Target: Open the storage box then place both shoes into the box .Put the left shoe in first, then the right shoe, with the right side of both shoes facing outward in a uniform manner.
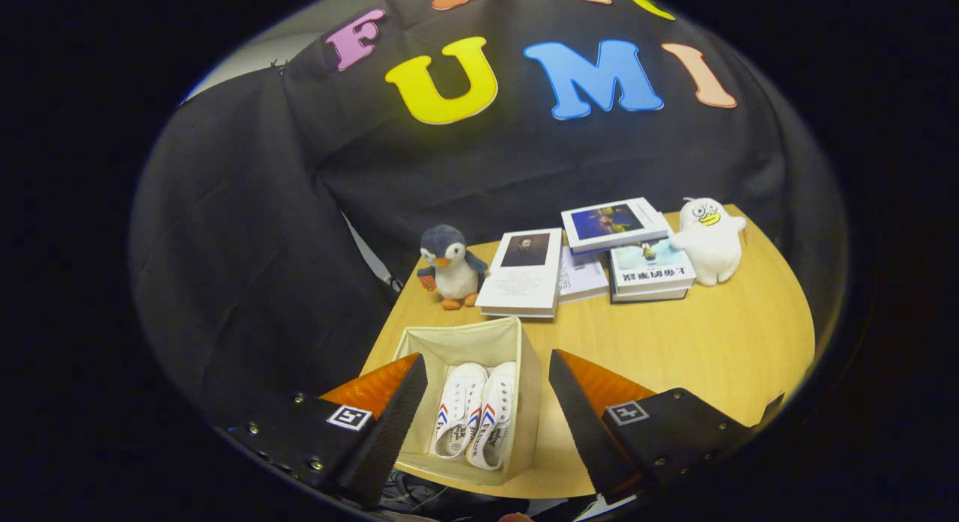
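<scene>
Shoes (pixel 473 417) in box (pixel 458 344), gripper (pixel 479 410) agape.

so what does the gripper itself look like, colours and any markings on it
The hand-held gripper has two wedge-shaped fingers with black ribbed inner faces and orange outer sides. Each sits on a black plate studded with small silver screws and carries a square white tag with a black pattern. No cables can be seen on it.

claw (pixel 479 425) | fingers (pixel 389 425) spread wide apart | nothing held between them | both tips tilted forward and downward
</scene>
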